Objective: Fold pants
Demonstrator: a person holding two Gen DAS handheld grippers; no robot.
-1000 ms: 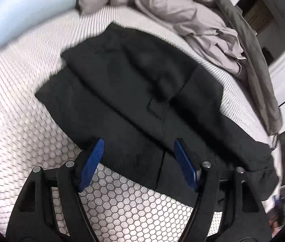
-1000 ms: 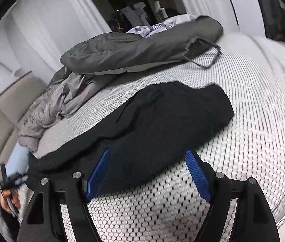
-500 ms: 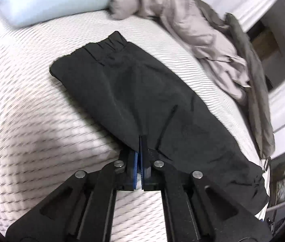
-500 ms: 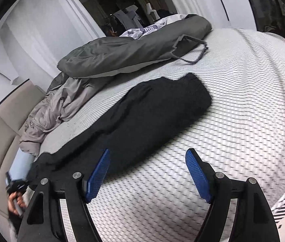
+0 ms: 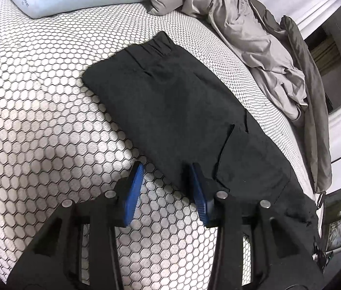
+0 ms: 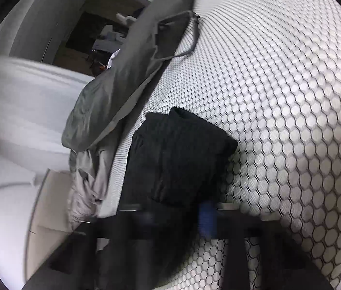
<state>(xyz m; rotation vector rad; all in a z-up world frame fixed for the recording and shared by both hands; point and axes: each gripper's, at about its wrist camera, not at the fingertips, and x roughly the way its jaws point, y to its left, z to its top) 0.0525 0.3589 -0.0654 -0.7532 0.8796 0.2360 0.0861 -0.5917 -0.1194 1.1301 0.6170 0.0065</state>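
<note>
- Left wrist view: left gripper (image 5: 165, 183) jaws parted at the near edge of the black pants (image 5: 184, 111), which lie flat on the bed (image 5: 37, 111).
- Right gripper (image 6: 182, 217) is blurred; I cannot tell its jaws' state beside the pants' hem end.

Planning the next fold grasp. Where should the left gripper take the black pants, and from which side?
Grip the near long edge of the black pants, just ahead of the open left gripper, coming in low from the bare mattress side. That edge lies flat and unobstructed; the far edge runs beside the beige bedding. The elastic waistband is bunched, so thicker to pinch.
</note>
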